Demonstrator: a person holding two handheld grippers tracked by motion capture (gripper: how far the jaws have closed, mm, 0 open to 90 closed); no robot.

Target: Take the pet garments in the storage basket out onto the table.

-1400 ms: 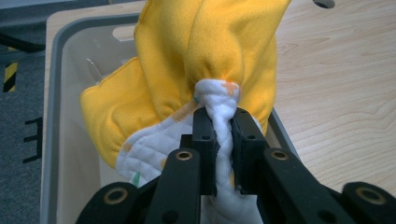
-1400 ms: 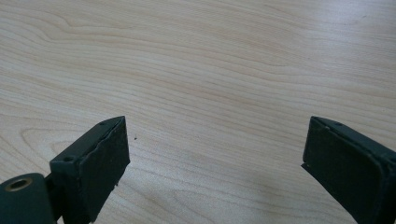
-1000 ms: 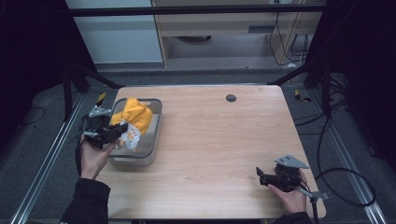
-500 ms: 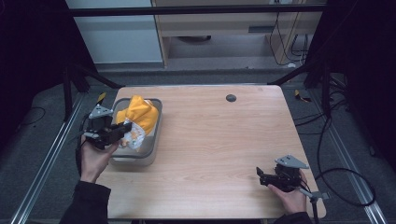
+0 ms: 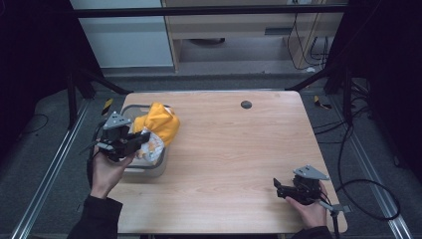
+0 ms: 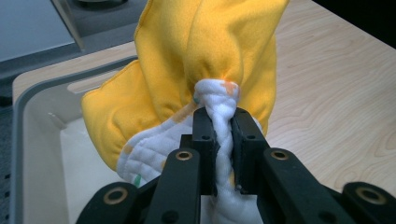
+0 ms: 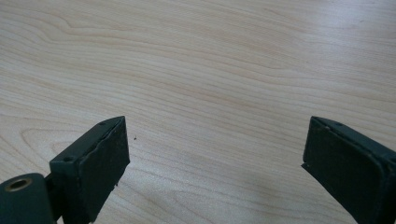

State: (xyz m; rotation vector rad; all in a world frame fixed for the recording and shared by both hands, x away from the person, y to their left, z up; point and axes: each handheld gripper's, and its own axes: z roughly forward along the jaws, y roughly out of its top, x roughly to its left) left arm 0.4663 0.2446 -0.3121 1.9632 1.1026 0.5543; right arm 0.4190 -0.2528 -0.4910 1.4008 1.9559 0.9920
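Two jaws of the left gripper (image 6: 218, 140) are clamped together on a twisted white fold of a yellow cloth (image 6: 205, 60), whose quilted white underside carries small coloured marks. In the high view the left gripper (image 5: 130, 143) holds the cloth (image 5: 158, 123) over the grey bin (image 5: 149, 171), which stands at the table's (image 5: 239, 149) left edge. The cloth bulges over the bin's right rim, and its lower end seems to hang inside the bin, though that part is hard to make out. Near the table's front right corner the right gripper (image 5: 281, 188) rests low over bare wood, its jaws wide apart with nothing between them (image 7: 215, 154). A small dark round spot (image 5: 246, 104) lies near the far edge.
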